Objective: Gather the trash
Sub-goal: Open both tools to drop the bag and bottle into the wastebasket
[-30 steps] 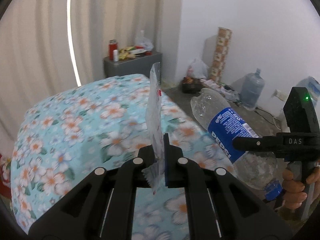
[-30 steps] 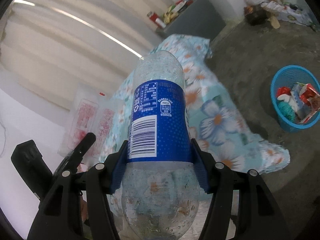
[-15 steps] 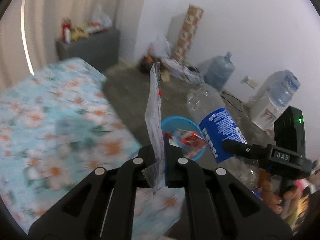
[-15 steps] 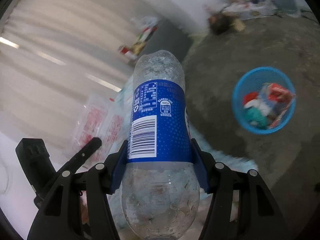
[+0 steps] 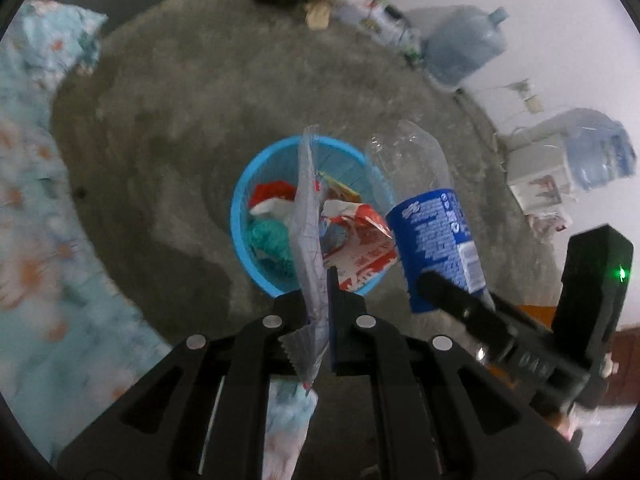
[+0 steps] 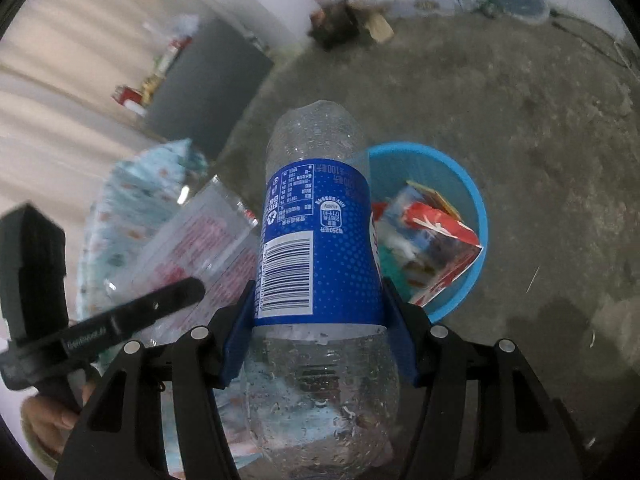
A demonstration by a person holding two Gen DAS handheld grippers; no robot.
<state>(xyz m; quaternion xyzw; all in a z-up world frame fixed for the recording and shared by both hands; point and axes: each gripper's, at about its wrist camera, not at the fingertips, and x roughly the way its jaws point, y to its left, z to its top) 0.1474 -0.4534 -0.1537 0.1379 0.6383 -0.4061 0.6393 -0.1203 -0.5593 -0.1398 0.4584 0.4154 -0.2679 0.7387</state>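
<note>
My left gripper [image 5: 320, 312] is shut on a clear plastic wrapper [image 5: 308, 216] that stands edge-on above a blue trash basket [image 5: 244, 196] on the floor. The basket holds red, white and teal trash. My right gripper [image 6: 320, 320] is shut on an empty Pepsi bottle [image 6: 316, 240] with a blue label. The bottle also shows in the left wrist view [image 5: 432, 232], to the right of the basket. In the right wrist view the basket [image 6: 474, 200] lies just beyond and right of the bottle, and the wrapper [image 6: 200, 248] with red print shows at the left.
A bed with a floral blue cover [image 5: 36, 220] lies on the left. Large water jugs [image 5: 464, 44] and clutter stand along the far wall. A grey cabinet [image 6: 208, 84] stands in the corner. Bare concrete floor [image 6: 540, 120] surrounds the basket.
Both grippers have swung away from the bed and tilted down toward the floor. The blue basket is now centred below the wrapper and close to the bottle. Both grips are unchanged.
</note>
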